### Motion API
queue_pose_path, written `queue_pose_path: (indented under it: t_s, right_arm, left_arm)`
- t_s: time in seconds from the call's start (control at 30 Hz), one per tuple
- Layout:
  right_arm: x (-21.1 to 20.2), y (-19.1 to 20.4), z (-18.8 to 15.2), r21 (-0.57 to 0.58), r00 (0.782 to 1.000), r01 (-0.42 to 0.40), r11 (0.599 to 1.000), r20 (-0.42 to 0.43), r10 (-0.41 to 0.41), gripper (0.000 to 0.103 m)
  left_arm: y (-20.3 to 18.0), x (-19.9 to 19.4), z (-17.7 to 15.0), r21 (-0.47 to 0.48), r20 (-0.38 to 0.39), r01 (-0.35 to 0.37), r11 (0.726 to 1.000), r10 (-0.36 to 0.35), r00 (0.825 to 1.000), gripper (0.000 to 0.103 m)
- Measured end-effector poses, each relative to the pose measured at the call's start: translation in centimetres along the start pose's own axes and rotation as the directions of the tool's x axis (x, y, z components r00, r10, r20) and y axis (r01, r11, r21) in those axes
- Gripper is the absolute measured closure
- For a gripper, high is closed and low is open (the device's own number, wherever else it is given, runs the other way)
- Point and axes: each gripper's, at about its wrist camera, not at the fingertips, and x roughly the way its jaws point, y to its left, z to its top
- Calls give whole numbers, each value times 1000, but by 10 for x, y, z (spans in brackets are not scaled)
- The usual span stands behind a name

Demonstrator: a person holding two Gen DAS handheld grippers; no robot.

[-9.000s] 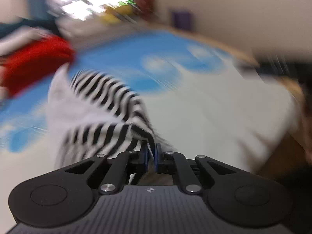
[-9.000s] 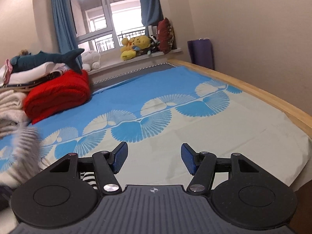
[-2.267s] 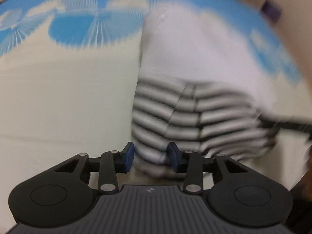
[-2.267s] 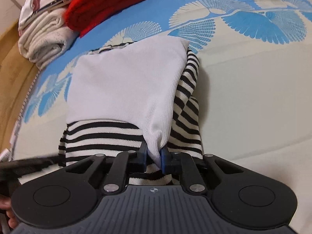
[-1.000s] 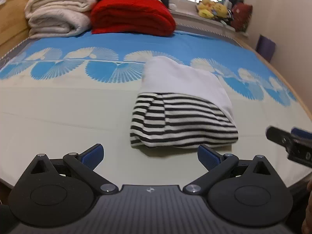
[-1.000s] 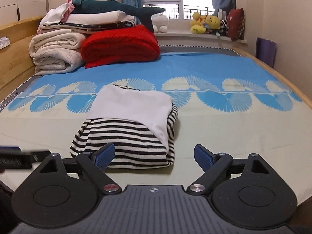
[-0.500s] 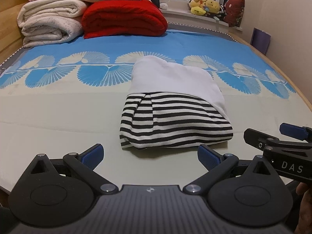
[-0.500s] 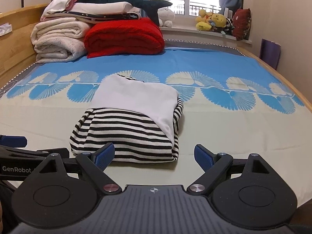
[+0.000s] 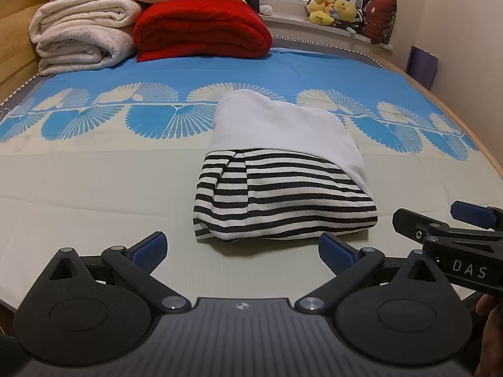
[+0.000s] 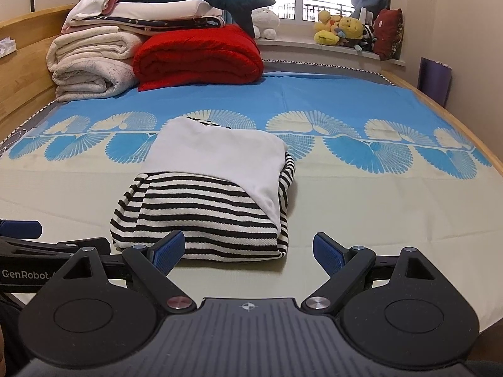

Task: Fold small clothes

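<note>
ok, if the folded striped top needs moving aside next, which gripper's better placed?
Right, marginally. The right gripper is open with the striped top's near edge between its fingers; the left gripper, also open, sits slightly back, bare sheet ahead of it.

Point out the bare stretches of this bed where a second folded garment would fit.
Free: the pale sheet left of the folded striped garment, and the pale stretch to its right toward the wooden bed edge. Crowded: the far left corner, with the red blanket and stacked white bedding.
</note>
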Motion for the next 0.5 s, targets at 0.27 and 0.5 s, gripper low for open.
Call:
queue_pose_path:
  t_s: [0.27, 0.5]
  right_arm:
    - [2, -1, 0, 5, 1000, 0, 1000, -6, 0, 14]
    - [3, -1, -1, 9, 1000, 2, 1000, -9, -2, 14]
  left_arm:
    - [0, 0, 0, 1, 0, 0, 1000, 0, 1000, 1]
    - [0, 1, 0, 0, -1, 0, 1000, 0, 1000, 1]
